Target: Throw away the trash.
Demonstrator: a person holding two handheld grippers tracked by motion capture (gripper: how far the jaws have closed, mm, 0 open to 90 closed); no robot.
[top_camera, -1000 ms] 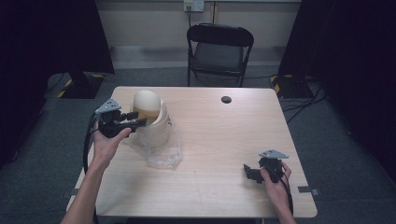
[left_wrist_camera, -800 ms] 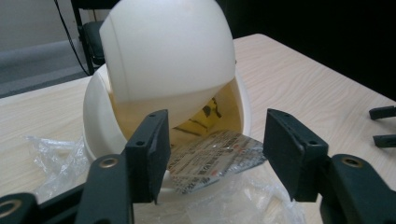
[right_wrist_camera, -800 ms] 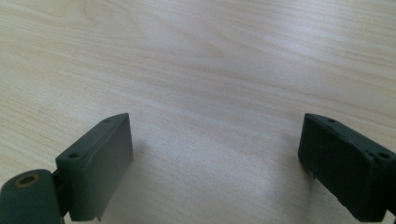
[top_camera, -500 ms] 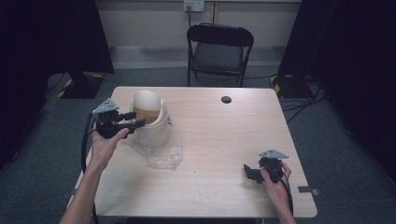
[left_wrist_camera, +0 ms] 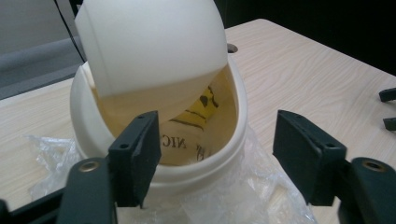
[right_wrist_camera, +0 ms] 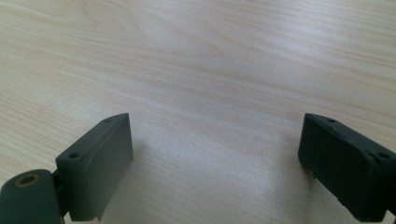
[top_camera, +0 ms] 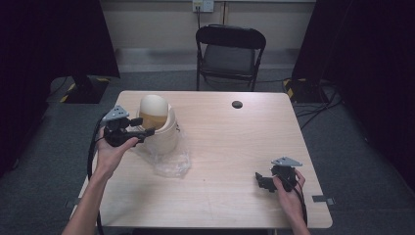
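A cream bin [top_camera: 164,132] with a domed swing lid [top_camera: 152,105] stands on the table's left, on a crumpled clear plastic bag [top_camera: 171,164]. The lid [left_wrist_camera: 149,46] is tipped, showing a yellow liner with black print [left_wrist_camera: 201,116] inside. My left gripper [top_camera: 142,131] points level at the bin from the left. Its jaws have just been opening, and the left gripper [left_wrist_camera: 217,140] is now open, with the bin's rim [left_wrist_camera: 205,172] between the pads, untouched. My right gripper [top_camera: 262,181] rests near the front right edge. The right gripper [right_wrist_camera: 215,154] is open over bare wood.
A small black round object [top_camera: 237,104] lies at the back of the wooden table [top_camera: 220,147]. A black folding chair [top_camera: 230,54] stands behind the table. Dark curtains flank both sides. The other gripper's jaw tips [left_wrist_camera: 387,107] show far off in the left gripper view.
The left gripper's jaws stand wider apart at the bin than before. Both hands have stayed where they were.
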